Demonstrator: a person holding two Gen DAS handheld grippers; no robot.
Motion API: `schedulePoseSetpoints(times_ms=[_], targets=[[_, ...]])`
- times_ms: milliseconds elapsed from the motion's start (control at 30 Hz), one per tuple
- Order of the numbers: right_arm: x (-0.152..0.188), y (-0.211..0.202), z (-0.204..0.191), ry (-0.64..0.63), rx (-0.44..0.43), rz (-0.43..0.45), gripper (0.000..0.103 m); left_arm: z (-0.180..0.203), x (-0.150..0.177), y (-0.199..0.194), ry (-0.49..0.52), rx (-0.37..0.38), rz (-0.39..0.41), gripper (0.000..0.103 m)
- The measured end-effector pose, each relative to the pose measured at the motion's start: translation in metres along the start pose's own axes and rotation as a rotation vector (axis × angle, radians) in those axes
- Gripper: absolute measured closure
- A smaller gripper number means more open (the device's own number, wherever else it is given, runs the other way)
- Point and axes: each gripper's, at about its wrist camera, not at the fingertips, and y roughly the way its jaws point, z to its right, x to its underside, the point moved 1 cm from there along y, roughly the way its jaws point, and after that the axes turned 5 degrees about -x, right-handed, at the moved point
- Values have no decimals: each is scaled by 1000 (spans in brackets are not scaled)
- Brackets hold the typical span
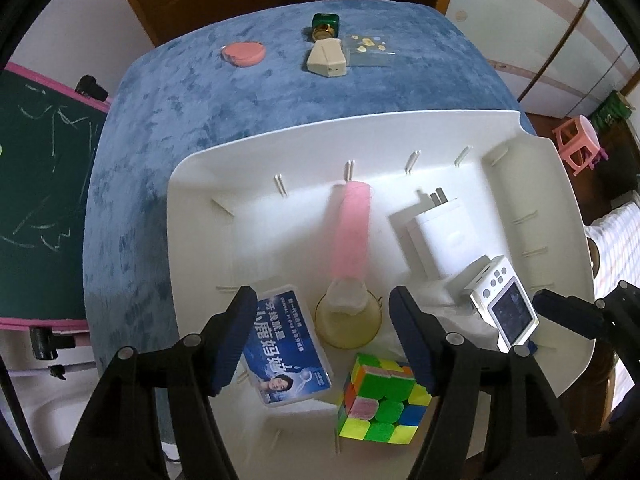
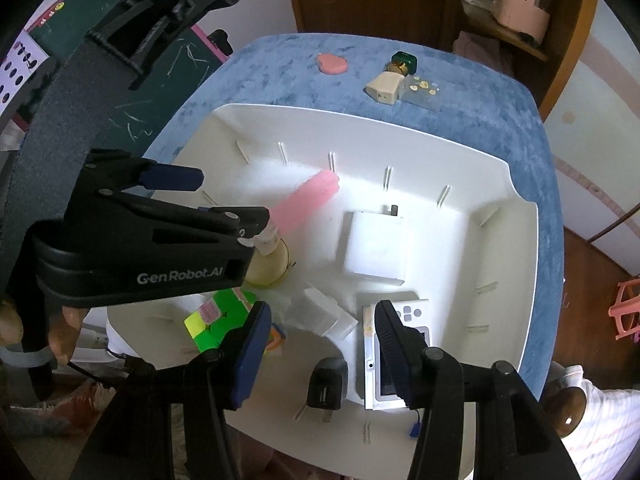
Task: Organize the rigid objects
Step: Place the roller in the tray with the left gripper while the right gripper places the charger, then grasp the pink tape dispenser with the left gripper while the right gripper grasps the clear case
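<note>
A white bin (image 1: 200,208) on the blue table holds a blue dental-floss box (image 1: 288,356), a colour cube (image 1: 380,400), a pink-handled tool with a yellowish cup (image 1: 352,232), a white charger (image 1: 440,236) and a small white camera (image 1: 508,312). My left gripper (image 1: 324,344) hangs open above the floss box, cup and cube, its pads touching nothing. My right gripper (image 2: 324,354) is open over the bin's near side, with a black plug (image 2: 326,384) lying below the gap and the camera (image 2: 400,320) by the right finger (image 2: 394,352).
On the blue cloth beyond the bin lie a pink disc (image 1: 243,54), a green-capped bottle (image 1: 326,26), a beige box (image 1: 326,60) and a clear packet (image 1: 370,50). A chalkboard (image 1: 36,168) stands left of the table; a pink stool (image 1: 578,144) is right.
</note>
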Motion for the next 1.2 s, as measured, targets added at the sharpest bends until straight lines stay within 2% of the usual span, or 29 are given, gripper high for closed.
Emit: schedulePoseSetpoints(times_ms=[300,667,900,1200], targets=[[-1,1,1,13,4,5,48,-3,2,-5,-11,9,16,31],[-11,-11,8,26,15,57,48,-5,-10,-22,-19,24,45,31],[-33,-31,26,75,6,108,48,-14,-32,-48,-26,30,109,31],[-74,-45,52,126,10,142,48,-45,-73,-69,-51,31,158,31]])
